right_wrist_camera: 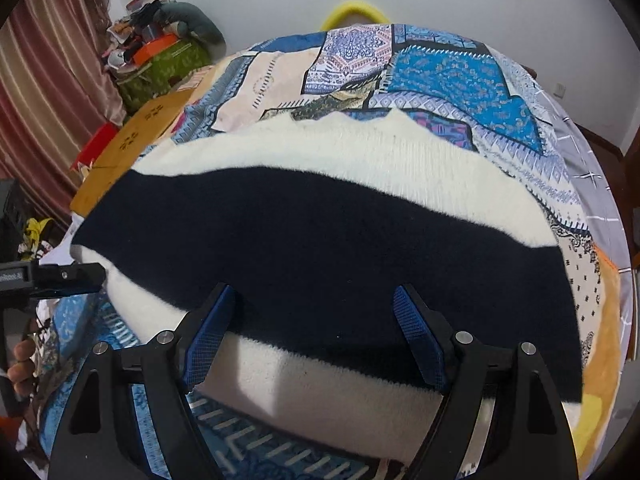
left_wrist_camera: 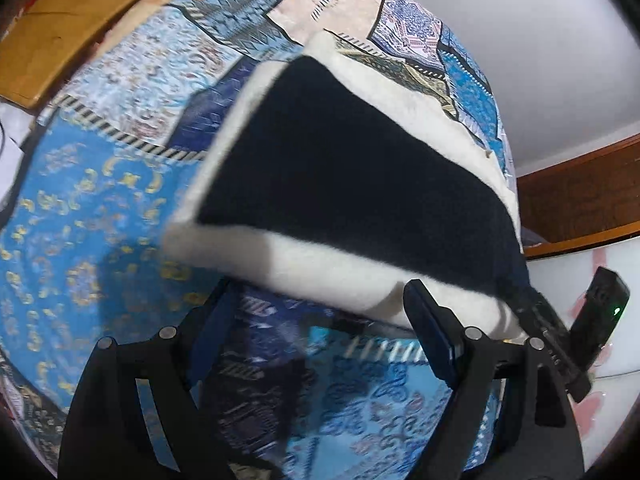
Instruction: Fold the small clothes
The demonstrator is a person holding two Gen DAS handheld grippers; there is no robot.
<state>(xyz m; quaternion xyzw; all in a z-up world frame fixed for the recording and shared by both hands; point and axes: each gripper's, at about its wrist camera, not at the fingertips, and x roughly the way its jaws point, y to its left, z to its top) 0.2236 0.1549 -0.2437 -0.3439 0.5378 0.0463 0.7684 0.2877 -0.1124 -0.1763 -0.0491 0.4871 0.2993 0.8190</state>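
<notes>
Both grippers, left (left_wrist_camera: 320, 320) and right (right_wrist_camera: 316, 332), hang spread and empty just before the garment's (right_wrist_camera: 320, 248) near edge; pinching it comes next.

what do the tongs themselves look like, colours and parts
Both tongs, left and right, are matte black frames with cut-out linkage arms and round silver pivot pins. Their fingers carry blue pads with a fine grid texture. In the left wrist view the other tool shows a black module with a green light.
</notes>
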